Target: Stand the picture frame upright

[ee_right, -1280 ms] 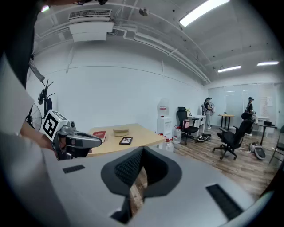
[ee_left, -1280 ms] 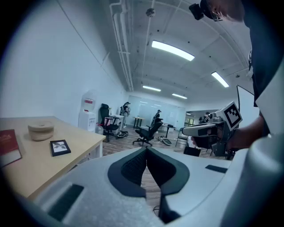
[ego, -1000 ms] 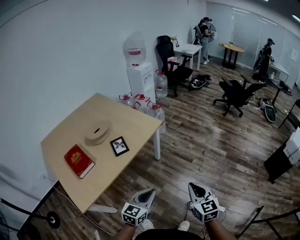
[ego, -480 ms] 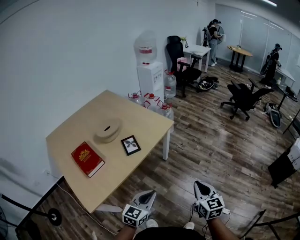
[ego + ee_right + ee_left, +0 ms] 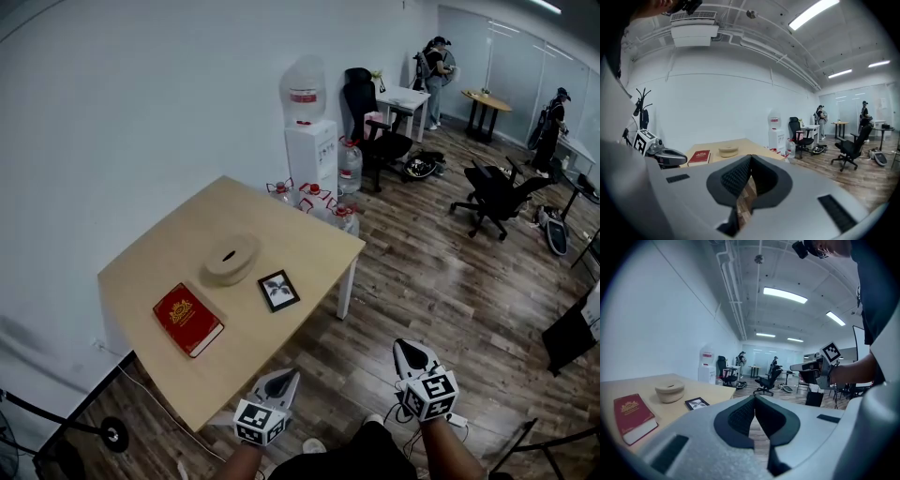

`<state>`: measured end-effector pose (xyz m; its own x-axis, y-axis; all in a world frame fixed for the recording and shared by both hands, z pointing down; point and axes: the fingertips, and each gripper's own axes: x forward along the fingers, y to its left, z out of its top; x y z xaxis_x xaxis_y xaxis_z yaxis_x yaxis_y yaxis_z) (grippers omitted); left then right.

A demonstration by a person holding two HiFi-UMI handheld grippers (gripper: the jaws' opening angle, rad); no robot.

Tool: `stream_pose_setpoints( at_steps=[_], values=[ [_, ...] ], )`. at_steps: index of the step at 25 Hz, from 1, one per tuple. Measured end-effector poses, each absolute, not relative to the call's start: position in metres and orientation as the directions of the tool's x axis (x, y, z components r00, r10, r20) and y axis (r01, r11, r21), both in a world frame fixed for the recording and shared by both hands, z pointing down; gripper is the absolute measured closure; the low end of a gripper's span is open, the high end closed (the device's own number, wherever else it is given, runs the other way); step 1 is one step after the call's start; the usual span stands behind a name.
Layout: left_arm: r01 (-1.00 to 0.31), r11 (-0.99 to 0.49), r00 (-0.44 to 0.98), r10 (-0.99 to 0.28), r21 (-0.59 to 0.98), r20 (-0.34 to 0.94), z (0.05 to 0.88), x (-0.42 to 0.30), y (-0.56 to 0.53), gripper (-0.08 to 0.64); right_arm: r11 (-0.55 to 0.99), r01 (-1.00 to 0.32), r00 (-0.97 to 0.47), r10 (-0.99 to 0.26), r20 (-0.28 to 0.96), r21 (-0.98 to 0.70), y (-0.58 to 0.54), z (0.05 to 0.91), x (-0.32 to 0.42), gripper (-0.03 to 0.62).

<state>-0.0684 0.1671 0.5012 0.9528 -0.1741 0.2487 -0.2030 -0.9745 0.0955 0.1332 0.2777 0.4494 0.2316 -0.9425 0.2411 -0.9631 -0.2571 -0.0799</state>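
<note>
The black picture frame (image 5: 278, 291) lies flat on the wooden table (image 5: 291, 234), near its right edge; the left gripper view shows the picture frame (image 5: 697, 403) lying beside a beige bowl. My left gripper (image 5: 286, 377) is over the floor just short of the table's near edge, jaws shut and empty. My right gripper (image 5: 410, 349) hangs over the floor to the right, well away from the table, also shut with nothing in it. Seen in their own views, the left gripper (image 5: 754, 399) and the right gripper (image 5: 751, 161) have their pads closed together.
A red book (image 5: 187, 319) and a beige round bowl (image 5: 231, 259) lie on the table left of the frame. A water dispenser (image 5: 310, 141) and water bottles (image 5: 319, 202) stand past the far corner. Office chairs (image 5: 495, 195), desks and people are farther back.
The table and frame have come nearer and shifted right in the head view. Both grippers have moved toward the table, still shut; the left one sits lower in view.
</note>
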Motion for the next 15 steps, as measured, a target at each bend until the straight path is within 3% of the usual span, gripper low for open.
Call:
stream_pose_setpoints(
  at_steps=[15],
  values=[
    [-0.309, -0.945, 0.929, -0.275, 0.109, 0.246, 0.497, 0.046, 0.105, 0.557, -0.123, -0.987, 0.091, -0.961, 0.260, -0.108, 0.195, 0.460, 0.246, 0.583]
  ],
)
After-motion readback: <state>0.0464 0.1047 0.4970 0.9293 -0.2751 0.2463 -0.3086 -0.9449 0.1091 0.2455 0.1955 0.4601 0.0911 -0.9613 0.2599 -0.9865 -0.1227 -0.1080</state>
